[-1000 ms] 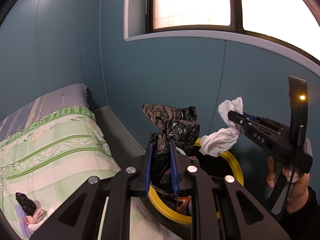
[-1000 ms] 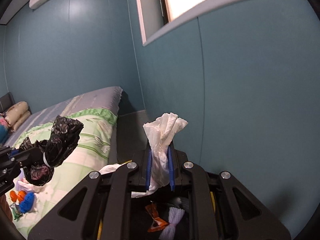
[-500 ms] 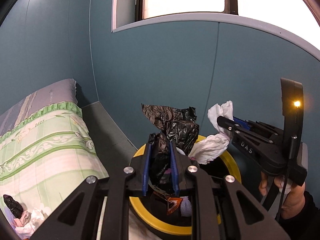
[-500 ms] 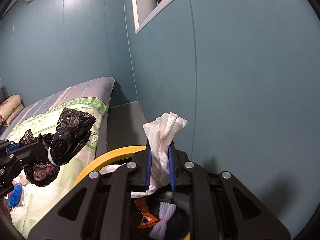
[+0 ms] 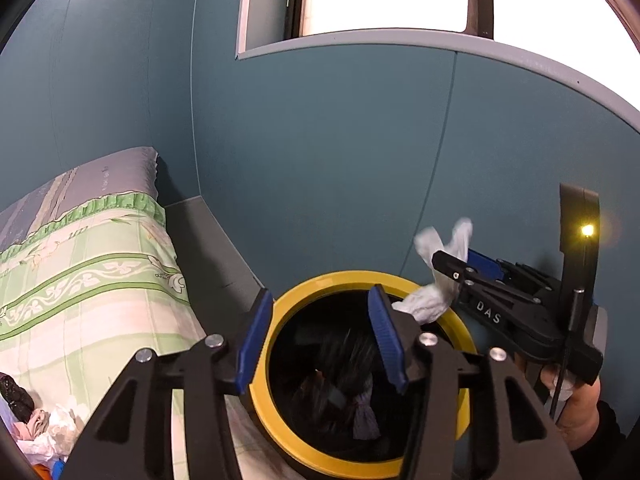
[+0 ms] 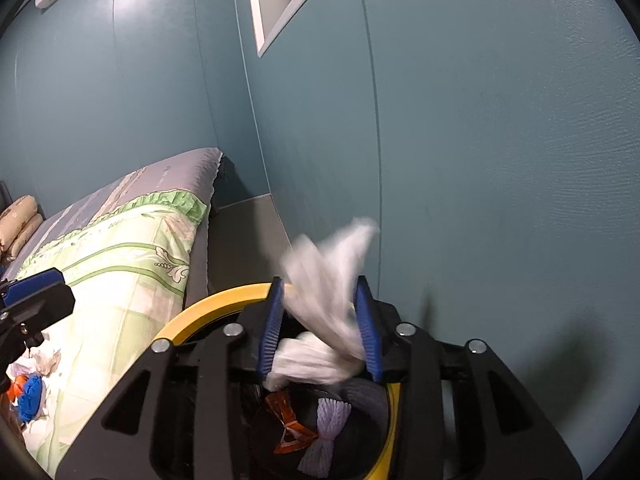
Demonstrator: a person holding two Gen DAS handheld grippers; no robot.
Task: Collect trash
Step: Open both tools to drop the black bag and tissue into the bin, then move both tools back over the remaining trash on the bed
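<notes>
Bin mouth (image 5: 362, 280) open from above, hemmed by bed (image 5: 92, 280) one side, wall (image 5: 320, 160) behind (tight floor strip between).

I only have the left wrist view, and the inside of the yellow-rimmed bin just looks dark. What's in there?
Observer: The right wrist view shows a crumpled orange wrapper inside the yellow-rimmed bin.
Operator: Is the white tissue clamped in the right gripper?
Observer: No. The right gripper is opening, and the white tissue is blurred and loose between its blue pads, above the bin.
Operator: Any trash on the bed?
Observer: Yes, a crumpled blue piece lies on the green patterned bedspread.
</notes>
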